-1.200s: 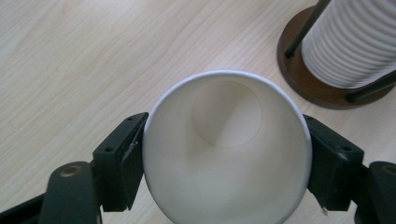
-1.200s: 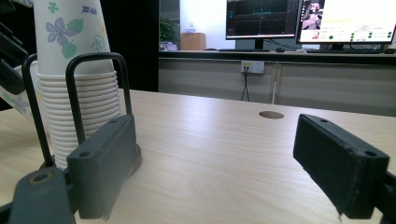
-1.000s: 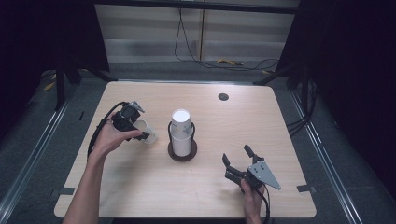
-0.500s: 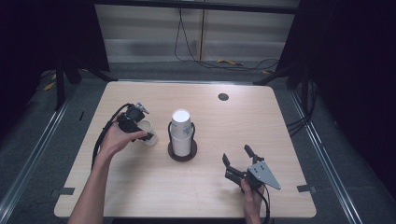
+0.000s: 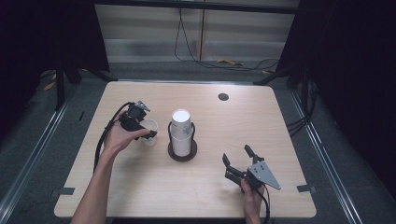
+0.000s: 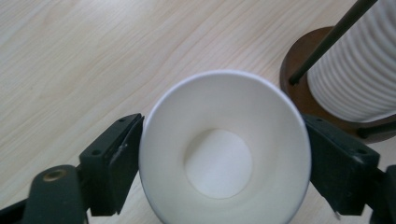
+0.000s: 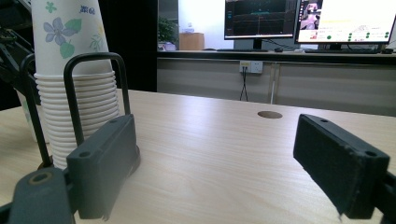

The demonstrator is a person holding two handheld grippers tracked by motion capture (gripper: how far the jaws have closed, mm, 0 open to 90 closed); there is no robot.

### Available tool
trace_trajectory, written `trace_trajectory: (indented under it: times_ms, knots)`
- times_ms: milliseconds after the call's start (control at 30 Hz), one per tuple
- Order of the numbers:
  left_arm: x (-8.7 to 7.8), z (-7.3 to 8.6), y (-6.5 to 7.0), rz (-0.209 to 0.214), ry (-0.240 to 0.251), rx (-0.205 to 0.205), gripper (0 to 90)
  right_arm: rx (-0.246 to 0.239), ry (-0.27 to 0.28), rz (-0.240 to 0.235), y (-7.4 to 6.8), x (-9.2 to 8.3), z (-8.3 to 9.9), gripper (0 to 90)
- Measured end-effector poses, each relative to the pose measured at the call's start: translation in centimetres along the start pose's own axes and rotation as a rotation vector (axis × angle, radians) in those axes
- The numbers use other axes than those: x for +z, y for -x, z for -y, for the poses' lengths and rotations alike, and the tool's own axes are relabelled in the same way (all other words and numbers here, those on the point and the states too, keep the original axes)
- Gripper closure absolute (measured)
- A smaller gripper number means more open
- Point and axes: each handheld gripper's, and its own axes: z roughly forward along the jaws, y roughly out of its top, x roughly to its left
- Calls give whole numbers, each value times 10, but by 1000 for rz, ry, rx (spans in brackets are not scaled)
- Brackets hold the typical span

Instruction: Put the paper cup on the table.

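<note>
White paper cup [image 6: 224, 149] stands between the left gripper's [image 5: 145, 128] just-opened jaws, its base hidden; pale wooden table [image 5: 280, 130] beneath.

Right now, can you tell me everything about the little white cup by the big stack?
The single paper cup is plain white inside, empty and round-rimmed. It stands upright on the wooden table, just left of the cup stack. The left gripper sits around it, its fingers just opening at the rim's sides.
</note>
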Motion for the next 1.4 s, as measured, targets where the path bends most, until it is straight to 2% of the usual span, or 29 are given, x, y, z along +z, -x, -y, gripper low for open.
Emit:
trace_trajectory:
  times_ms: [100, 133, 200, 300, 367, 500, 600, 700, 800, 1033, 1100, 1167, 1200, 1267, 1333, 1400]
  knots:
    - [-2, 0, 0, -8, 16, 3, 168, 0, 0, 1, 0, 0, 0, 130]
    - [-3, 1, 0, -2, 30, -10, 166, -1, 0, 1, 0, 0, 0, 130]
    - [-6, 2, -1, 2, 54, -7, 165, -1, 0, 1, 0, 0, 0, 130]
    - [-8, 6, -4, 9, 105, -34, 163, -1, 0, 1, 0, 0, 0, 130]
    - [-9, 10, -5, -3, 128, -64, 162, -1, 1, 1, 0, 0, 0, 129]
    - [-9, 17, -4, 17, 169, -76, 162, 0, 0, 1, 0, 0, 0, 129]
    - [-10, 20, -3, 15, 198, -91, 162, -1, 0, 1, 0, 0, 0, 129]
    - [-15, 23, 0, 15, 262, -75, 161, -1, 0, 1, 0, 0, 0, 130]
    - [-21, 26, 1, -6, 324, -97, 159, -1, 0, 1, 0, 0, 0, 129]
    - [-32, 35, 7, -27, 424, -88, 160, 0, 0, 1, 0, 0, 0, 129]
    - [-32, 39, 11, -26, 449, -99, 159, 0, 1, 2, 0, 0, 0, 129]
    - [-34, 41, 14, -53, 447, -99, 170, 0, 0, 4, 0, 0, 0, 129]
    - [-36, 43, 17, -87, 456, -97, 166, 0, 0, 4, 0, 0, 0, 129]
    - [-38, 47, 21, -100, 478, -101, 167, 0, 0, 3, 0, 0, 0, 129]
    - [-40, 48, 25, -138, 470, -82, 167, 0, 0, 4, 0, 0, 0, 129]
    - [-42, 50, 28, -111, 500, -100, 167, -1, 0, 4, 0, 0, 0, 129]
